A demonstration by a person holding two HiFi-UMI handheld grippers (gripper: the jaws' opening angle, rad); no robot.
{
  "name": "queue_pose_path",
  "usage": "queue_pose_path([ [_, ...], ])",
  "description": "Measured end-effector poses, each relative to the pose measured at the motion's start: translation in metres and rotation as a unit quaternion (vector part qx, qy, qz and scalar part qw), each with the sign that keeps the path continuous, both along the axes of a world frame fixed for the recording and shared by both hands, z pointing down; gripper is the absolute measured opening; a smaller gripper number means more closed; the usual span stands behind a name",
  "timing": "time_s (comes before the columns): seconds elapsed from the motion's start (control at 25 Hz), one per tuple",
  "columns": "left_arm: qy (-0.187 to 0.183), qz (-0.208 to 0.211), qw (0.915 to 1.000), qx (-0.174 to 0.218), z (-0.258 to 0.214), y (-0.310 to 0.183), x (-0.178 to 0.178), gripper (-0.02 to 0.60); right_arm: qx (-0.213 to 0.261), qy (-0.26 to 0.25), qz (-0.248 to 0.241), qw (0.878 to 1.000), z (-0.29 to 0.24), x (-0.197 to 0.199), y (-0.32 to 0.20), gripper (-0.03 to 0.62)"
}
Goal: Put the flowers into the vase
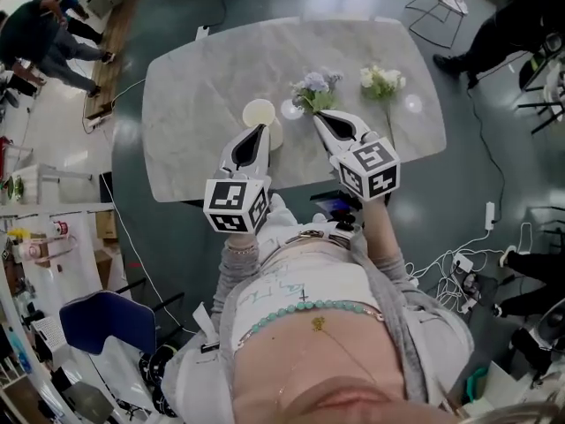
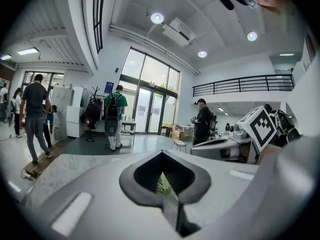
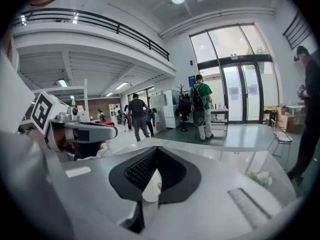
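Observation:
On the marble table (image 1: 194, 104) a cream vase (image 1: 259, 111) stands near the middle. A pale purple flower bunch (image 1: 316, 87) lies right of it, and a white bunch (image 1: 381, 81) lies further right. My left gripper (image 1: 259, 129) hovers shut and empty, its tip over the vase's near side. My right gripper (image 1: 319, 116), also shut and empty, points at the purple bunch's stems. In the left gripper view the jaws (image 2: 162, 153) meet at their tips, with green stems (image 2: 163, 184) seen through the gap. The right gripper (image 3: 156, 149) shows the vase (image 3: 150, 189) through its gap.
White flowers (image 3: 260, 178) lie at the right of the right gripper view. A wire chair (image 1: 439, 5) stands beyond the table. People stand at the far left (image 1: 44, 34) and far right (image 1: 512, 25). Cables (image 1: 459, 263) cross the floor on my right; a blue chair (image 1: 110, 321) is at my left.

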State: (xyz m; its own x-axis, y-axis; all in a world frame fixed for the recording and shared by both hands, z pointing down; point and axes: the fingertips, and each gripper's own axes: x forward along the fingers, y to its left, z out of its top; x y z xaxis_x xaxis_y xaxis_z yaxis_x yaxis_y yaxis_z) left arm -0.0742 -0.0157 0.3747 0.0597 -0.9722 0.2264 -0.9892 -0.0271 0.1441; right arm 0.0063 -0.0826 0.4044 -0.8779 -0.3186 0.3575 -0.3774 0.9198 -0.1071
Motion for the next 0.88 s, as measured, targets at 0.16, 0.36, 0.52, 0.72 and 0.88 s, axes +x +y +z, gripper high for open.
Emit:
queue_pose_path([
  [0.16,0.002,0.011,0.9999,0.003,0.002,-0.009,-0.022,0.002,0.0,0.005,0.019,1.0,0.005,-0.014,-0.011,0.025],
  [0.36,0.009,0.017,0.9998,0.0,0.006,-0.011,-0.047,0.002,0.003,0.016,0.048,0.999,0.012,-0.021,-0.024,0.025],
  [0.52,0.007,0.022,0.9997,-0.005,0.01,-0.01,-0.065,0.002,0.002,0.027,0.077,0.997,0.02,-0.017,-0.035,0.025],
  [0.72,0.006,0.012,0.9998,-0.016,0.018,-0.011,-0.08,0.002,-0.006,0.046,0.099,0.994,0.036,-0.003,-0.052,0.025],
  [0.88,0.003,-0.001,0.9997,-0.025,0.02,-0.017,-0.088,0.002,-0.017,0.059,0.105,0.993,0.048,0.004,-0.068,0.025],
])
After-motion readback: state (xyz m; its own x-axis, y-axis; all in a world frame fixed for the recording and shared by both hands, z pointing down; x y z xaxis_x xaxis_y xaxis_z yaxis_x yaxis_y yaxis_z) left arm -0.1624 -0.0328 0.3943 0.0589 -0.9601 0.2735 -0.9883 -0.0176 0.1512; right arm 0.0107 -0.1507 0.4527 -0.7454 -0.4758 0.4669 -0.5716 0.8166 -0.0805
